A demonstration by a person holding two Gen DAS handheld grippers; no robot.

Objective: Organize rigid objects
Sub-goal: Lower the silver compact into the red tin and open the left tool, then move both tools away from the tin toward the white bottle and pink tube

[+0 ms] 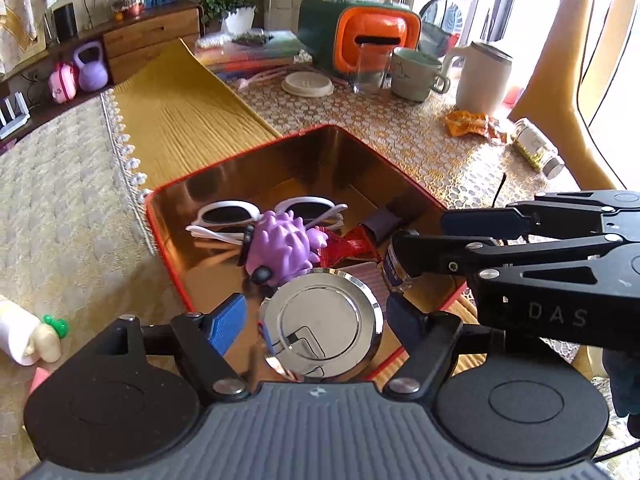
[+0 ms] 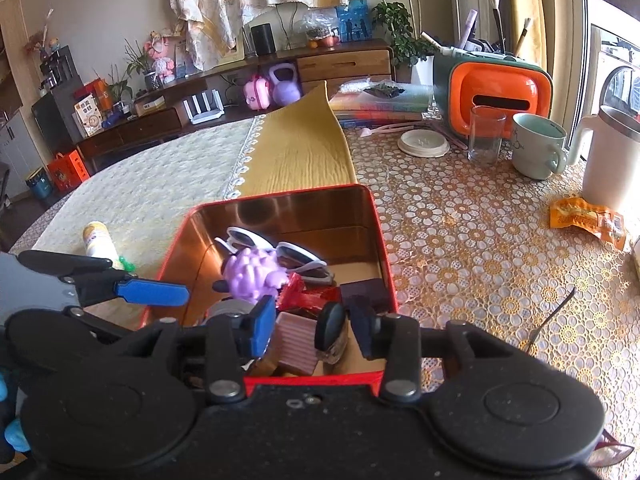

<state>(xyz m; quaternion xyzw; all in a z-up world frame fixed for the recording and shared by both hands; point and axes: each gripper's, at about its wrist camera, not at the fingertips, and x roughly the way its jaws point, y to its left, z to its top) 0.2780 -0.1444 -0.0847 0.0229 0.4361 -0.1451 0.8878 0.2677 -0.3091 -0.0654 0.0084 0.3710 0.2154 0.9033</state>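
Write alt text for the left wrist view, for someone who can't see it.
An open red tin with a gold interior holds white sunglasses, a spiky purple toy and a shiny chrome disc, which sits between the left gripper's blue fingers. The right gripper reaches in from the right with a small bottle between its fingers.

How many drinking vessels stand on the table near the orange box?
3: a clear glass in front of the orange box, a pale green mug beside it, a white lidded mug further right.

The tin's (image 2: 376, 216) near end sits behind the right gripper (image 2: 310, 334), whose fingers cover most of a small jar (image 1: 394, 268) (label unreadable); the left-edge tube (image 1: 24, 338) is cropped.
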